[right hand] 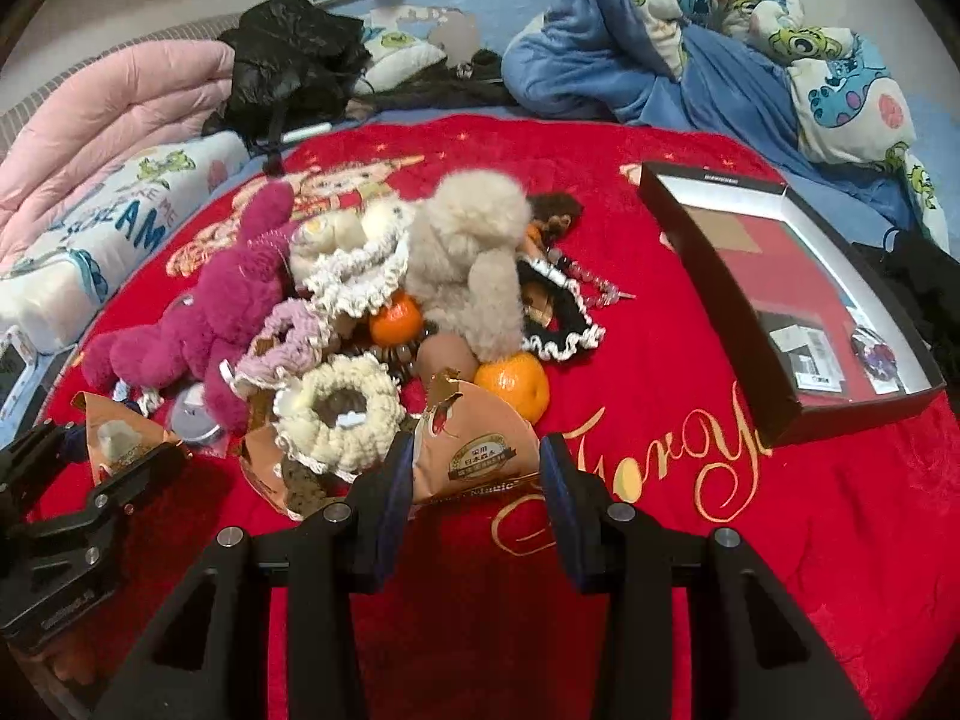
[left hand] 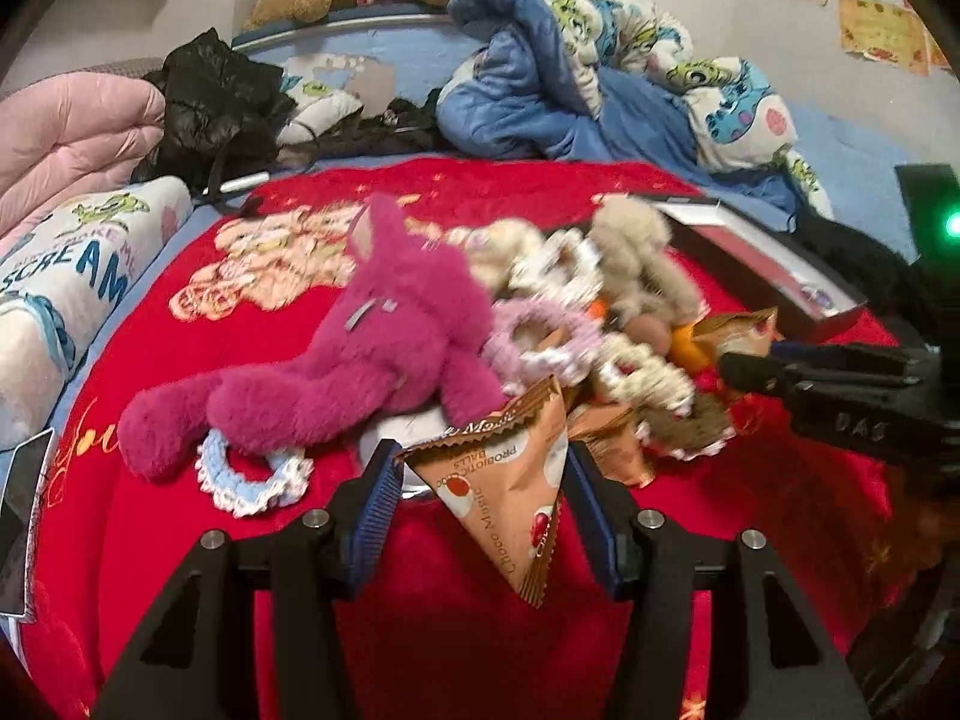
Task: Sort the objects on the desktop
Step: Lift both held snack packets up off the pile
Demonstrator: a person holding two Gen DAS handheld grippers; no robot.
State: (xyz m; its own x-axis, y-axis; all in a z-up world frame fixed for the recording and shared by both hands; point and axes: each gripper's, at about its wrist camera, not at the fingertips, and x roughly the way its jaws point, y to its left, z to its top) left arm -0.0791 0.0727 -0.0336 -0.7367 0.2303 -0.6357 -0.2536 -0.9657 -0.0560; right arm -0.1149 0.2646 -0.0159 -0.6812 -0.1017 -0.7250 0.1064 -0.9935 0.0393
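Red blanket point(right hand: 780, 540) under a toy pile – our left gripper point(left hand: 480, 498) jaws clamp a Choco Magic packet point(left hand: 510, 492), lifted clear; our right gripper point(right hand: 477, 474) jaws pinch another packet point(right hand: 474, 450) beside a mandarin point(right hand: 513, 384).

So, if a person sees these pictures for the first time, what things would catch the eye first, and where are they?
Probably the magenta plush toy, lying on the red blanket at the left of the pile. Next, the triangular snack packet held up between the fingers of the left gripper, close to the camera. In the right wrist view, the two oranges glow beside the beige plush, and the open dark box lies to the right.
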